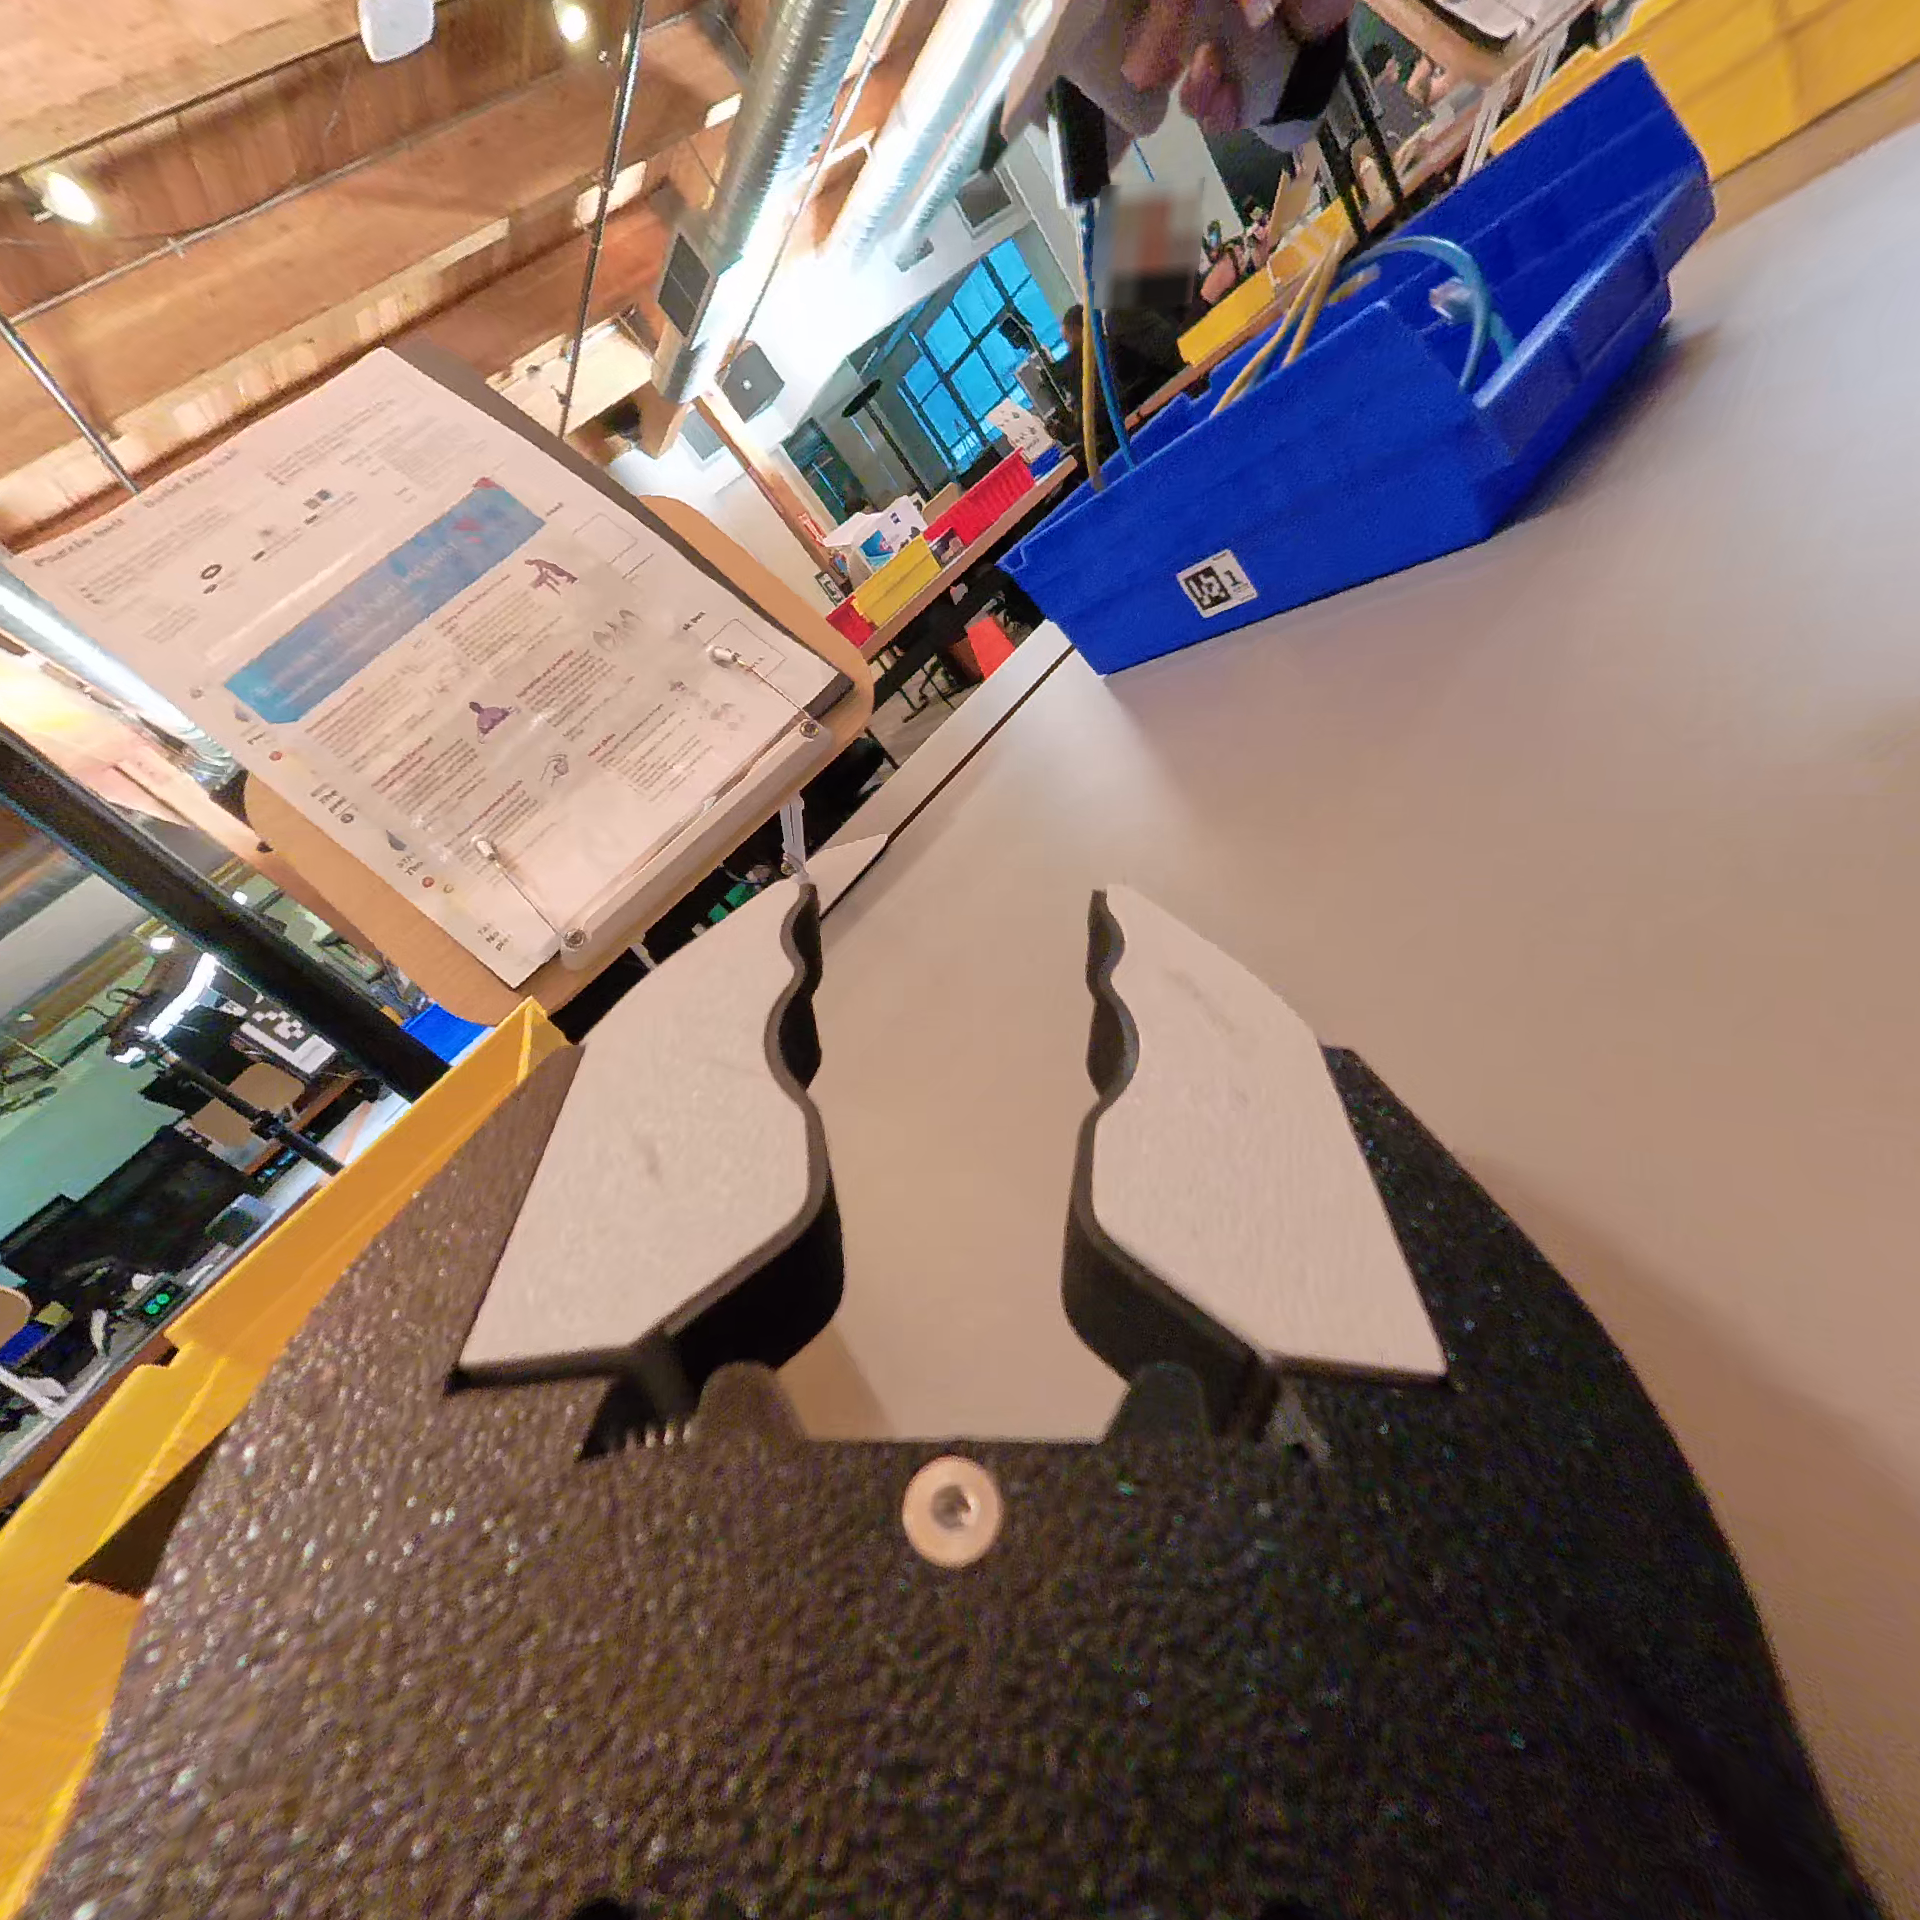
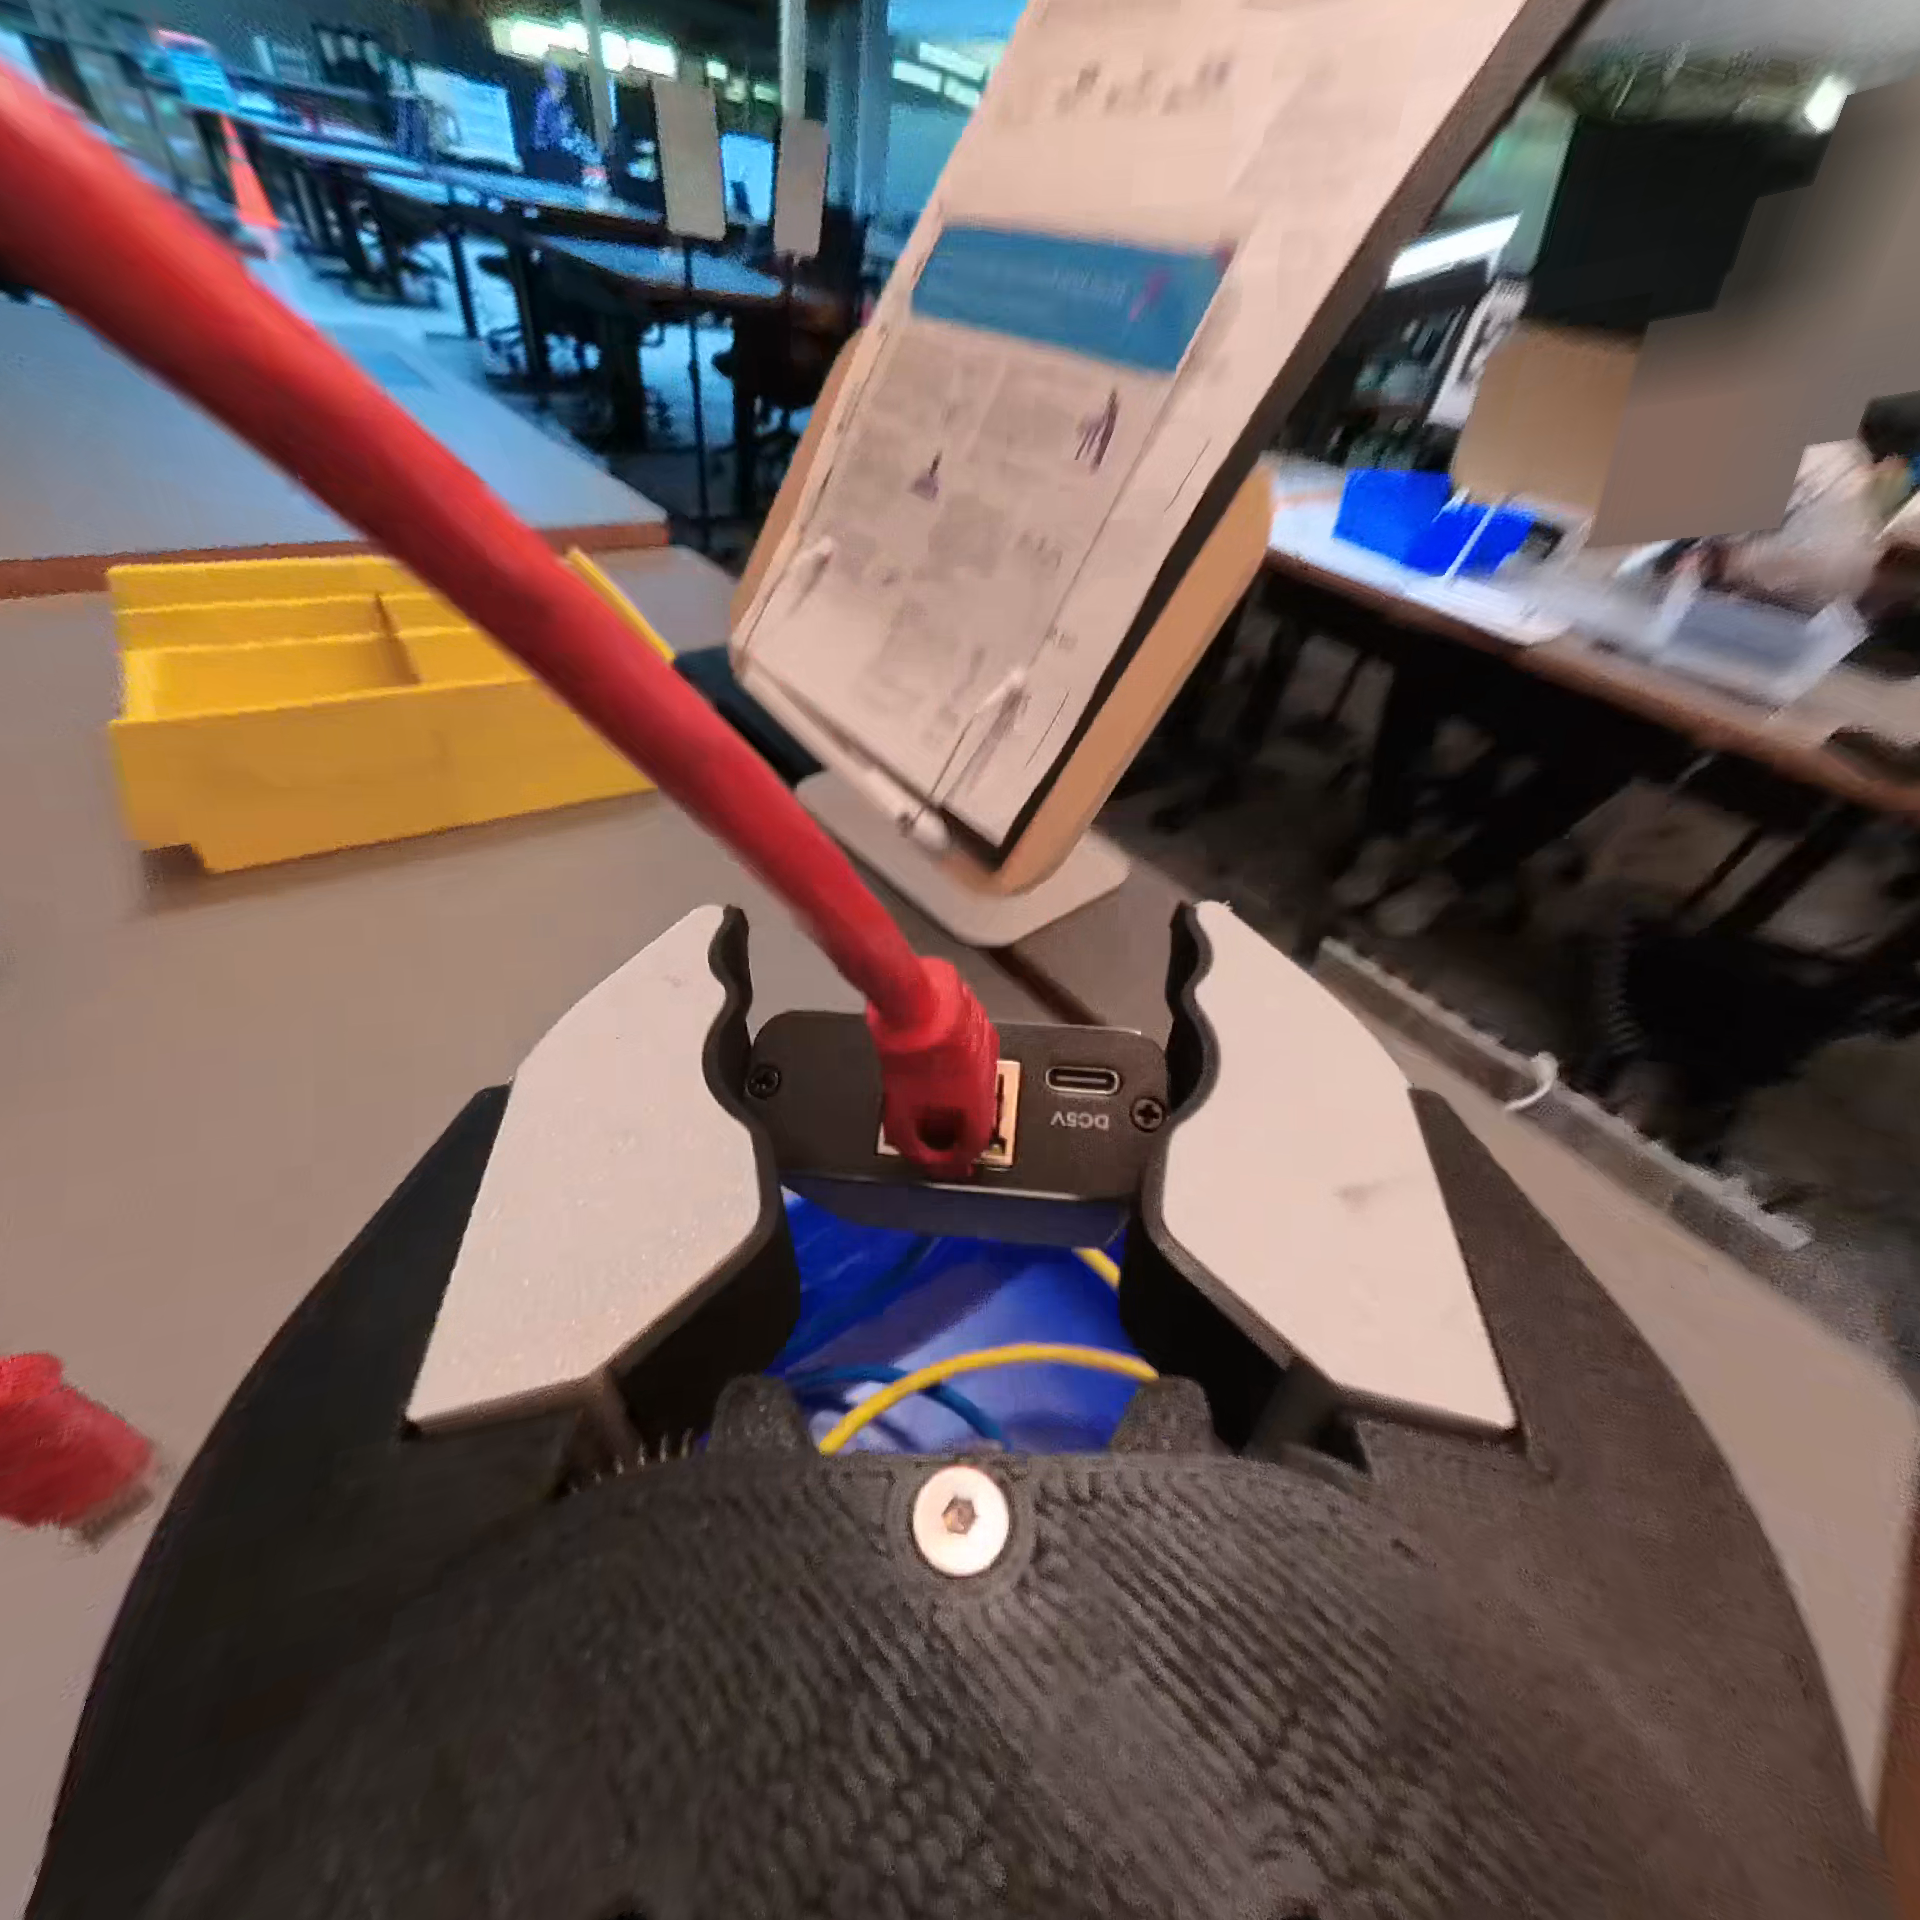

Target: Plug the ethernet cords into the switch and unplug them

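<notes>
Right gripper (image 2: pixel 956 1039) clamps the small black metal switch (image 2: pixel 831 1070) — thick red ethernet cord (image 2: pixel 520 582) plugged in.
Left gripper (image 1: pixel 951 1039) — jaws apart, empty, above the grey table (image 1: pixel 1455 935).

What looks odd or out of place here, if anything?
Mainly that the switch is off the table, clamped between the right gripper over the blue bin, with a red cord plugged in. Yellow and blue cords lie tangled in the bin below.
</notes>
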`<state>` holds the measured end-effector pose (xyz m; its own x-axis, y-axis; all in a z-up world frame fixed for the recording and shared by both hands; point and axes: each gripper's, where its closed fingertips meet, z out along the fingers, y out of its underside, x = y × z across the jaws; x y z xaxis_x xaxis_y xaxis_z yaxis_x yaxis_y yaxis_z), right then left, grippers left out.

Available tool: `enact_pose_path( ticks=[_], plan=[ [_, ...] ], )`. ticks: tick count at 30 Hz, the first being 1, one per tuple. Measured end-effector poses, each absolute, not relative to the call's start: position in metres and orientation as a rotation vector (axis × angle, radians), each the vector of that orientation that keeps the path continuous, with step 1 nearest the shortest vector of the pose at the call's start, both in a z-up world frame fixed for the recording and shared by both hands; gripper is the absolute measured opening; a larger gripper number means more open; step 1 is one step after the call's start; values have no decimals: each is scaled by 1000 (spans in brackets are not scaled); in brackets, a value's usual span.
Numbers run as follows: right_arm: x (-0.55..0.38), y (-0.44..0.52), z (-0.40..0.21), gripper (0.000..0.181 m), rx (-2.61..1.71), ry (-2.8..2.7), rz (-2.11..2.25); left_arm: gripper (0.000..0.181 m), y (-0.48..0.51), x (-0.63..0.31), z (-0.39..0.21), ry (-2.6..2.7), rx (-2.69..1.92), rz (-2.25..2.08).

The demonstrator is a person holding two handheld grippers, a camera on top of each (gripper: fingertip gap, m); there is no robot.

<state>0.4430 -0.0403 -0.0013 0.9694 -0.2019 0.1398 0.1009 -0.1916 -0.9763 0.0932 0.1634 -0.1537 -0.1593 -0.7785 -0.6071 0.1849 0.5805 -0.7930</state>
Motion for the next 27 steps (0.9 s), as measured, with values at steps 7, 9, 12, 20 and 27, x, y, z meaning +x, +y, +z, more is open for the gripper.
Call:
enact_pose_path(
  ticks=[7, 9, 12, 20, 27],
  plan=[
    [460, -64, -91, 78, -2061, 332, -262, 49, 159, 95, -160, 1534, -498, -874],
    [468, -84, -114, 75, -2216, 387, -355, 49, 159, 94, -159, 1530, -500, -878],
    [462, -101, -124, 75, -2342, 418, -352, 49, 159, 94, -159, 1528, -501, -883],
    [431, -203, -155, 83, -3072, 419, -480, 49, 158, 94, -161, 1539, -490, -868],
    [392, -257, -157, 89, -3170, 828, -258, 49, 157, 94, -161, 1539, -484, -856]
  ],
)
